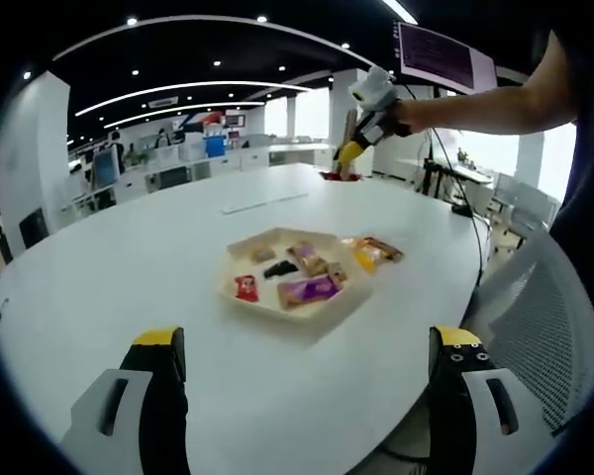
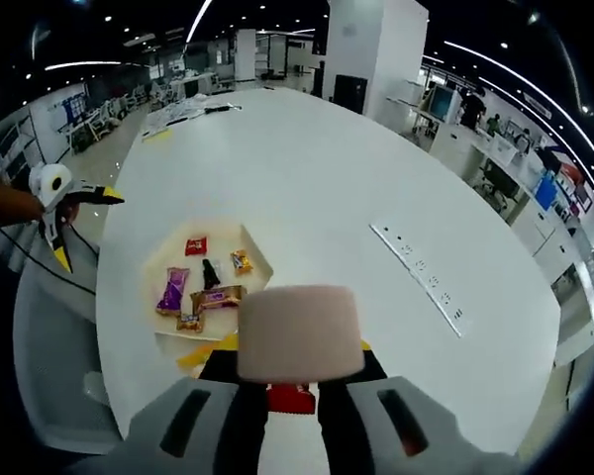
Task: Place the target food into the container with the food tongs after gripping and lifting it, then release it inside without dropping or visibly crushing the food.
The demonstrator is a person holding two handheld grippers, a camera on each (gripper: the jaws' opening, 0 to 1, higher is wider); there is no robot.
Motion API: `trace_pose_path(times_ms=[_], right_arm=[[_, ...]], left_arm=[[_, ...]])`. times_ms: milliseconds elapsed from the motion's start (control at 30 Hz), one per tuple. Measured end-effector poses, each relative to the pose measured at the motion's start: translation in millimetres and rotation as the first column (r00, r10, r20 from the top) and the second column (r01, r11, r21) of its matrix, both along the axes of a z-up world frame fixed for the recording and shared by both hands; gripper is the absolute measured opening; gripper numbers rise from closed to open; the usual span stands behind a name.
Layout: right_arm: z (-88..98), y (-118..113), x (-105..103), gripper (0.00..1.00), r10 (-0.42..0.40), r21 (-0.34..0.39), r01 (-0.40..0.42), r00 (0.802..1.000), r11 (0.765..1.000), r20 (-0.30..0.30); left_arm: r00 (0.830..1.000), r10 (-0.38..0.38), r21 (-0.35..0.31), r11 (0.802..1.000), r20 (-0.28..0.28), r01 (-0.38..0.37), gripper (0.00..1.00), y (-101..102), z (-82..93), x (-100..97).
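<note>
The right gripper (image 2: 297, 371) is clenched on the beige tongs (image 2: 299, 334). In the left gripper view the tongs (image 1: 351, 127) hang upright from it (image 1: 361, 134) over the far side of the table (image 1: 129, 267). At the tongs' lower end sits a red packet (image 1: 339, 176), apparently the target; whether it is pinched or already off the table cannot be told. It is well apart from the tray (image 1: 240, 259), which already holds several snacks.

The left gripper (image 1: 307, 346) is released, jaws wide, on the near side of the tray and holding nothing.

The main risk is probably the carry. The packet (image 2: 290, 399) lies hidden under the tongs in the right gripper view, so a weak pinch could go unnoticed and drop it short of the tray (image 2: 168, 259). Squeezing harder to make up for that could crush it. The crowded tray also leaves little bare floor for the release.
</note>
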State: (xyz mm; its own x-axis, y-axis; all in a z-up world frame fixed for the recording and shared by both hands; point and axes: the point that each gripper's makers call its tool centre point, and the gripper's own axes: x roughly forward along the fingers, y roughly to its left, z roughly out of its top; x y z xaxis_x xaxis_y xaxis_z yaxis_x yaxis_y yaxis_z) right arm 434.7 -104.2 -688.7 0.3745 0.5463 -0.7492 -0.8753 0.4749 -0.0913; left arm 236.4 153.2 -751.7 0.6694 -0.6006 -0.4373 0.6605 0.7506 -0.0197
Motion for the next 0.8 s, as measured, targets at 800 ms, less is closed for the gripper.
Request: trace_pose_path(times_ms=[800], right_arm=[[19.2,49,-12,0.18,0.088,0.003,-0.088,0.996,0.996,-0.008]], left_arm=[[1.000,-0.003,-0.008,1.000,0.009,0.003,0.99,0,1.7,0.0]])
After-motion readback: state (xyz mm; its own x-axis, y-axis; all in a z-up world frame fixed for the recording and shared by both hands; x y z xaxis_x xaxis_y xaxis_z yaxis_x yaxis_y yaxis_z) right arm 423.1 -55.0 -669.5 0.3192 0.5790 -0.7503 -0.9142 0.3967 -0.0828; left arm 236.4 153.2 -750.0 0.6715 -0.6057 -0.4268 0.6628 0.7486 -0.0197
